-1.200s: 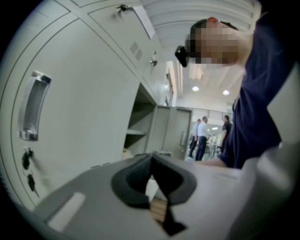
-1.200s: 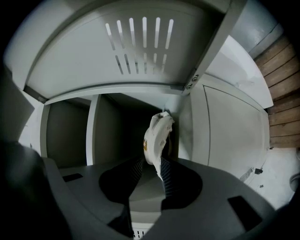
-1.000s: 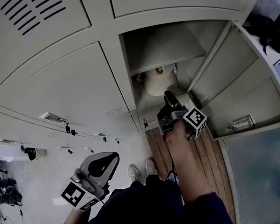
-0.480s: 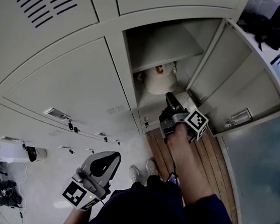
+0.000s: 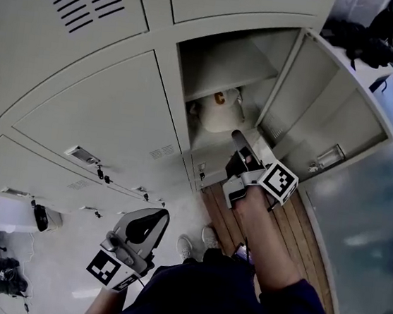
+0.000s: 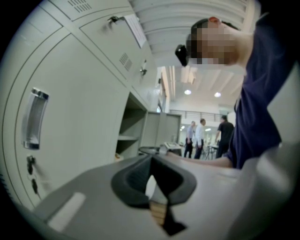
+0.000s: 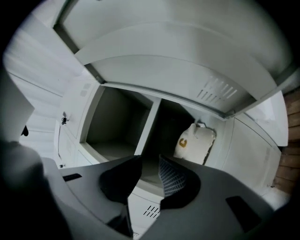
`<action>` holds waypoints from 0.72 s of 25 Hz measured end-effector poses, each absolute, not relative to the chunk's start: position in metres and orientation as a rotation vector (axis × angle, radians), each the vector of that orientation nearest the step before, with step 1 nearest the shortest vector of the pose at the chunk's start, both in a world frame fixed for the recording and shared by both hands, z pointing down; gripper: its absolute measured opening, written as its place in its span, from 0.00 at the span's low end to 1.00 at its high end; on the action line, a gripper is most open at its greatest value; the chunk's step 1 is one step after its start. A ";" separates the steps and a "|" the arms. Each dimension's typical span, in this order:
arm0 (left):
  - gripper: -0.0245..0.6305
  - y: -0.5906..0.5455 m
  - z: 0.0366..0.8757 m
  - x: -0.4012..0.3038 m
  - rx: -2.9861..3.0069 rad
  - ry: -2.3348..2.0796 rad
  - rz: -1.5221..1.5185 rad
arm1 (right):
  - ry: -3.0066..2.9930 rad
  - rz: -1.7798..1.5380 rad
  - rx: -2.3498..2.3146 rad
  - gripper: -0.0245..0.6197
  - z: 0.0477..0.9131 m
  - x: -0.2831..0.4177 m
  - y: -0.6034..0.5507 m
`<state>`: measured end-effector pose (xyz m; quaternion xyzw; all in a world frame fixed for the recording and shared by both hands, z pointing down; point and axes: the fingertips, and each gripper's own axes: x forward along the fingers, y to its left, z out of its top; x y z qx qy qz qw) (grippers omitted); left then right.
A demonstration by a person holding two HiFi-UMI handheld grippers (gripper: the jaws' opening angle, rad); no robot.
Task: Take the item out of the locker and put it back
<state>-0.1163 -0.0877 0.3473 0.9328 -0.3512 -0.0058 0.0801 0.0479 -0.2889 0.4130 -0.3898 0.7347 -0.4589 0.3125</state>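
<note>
The right gripper (image 5: 238,135) points into the open locker (image 5: 289,79) with its fingers (image 7: 172,177) spread and nothing between them. The item, a white bag (image 7: 194,143) with a yellow mark, lies just beyond the fingertips and a little to their right, on the locker's floor under the shelf (image 5: 225,67), not touching them. The left gripper (image 5: 159,216) hangs low beside the shut locker doors (image 6: 79,108), its fingertips pressed together on nothing, well apart from the bag.
</note>
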 end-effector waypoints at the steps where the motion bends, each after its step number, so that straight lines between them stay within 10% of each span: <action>1: 0.04 -0.087 0.346 -0.117 2.795 -1.046 -0.022 | 1.963 -1.187 -1.024 0.20 0.406 0.046 -0.284; 18: 0.04 -0.077 0.337 -0.129 2.868 -0.975 -0.068 | 2.512 -0.675 -1.106 0.12 0.342 0.006 -0.194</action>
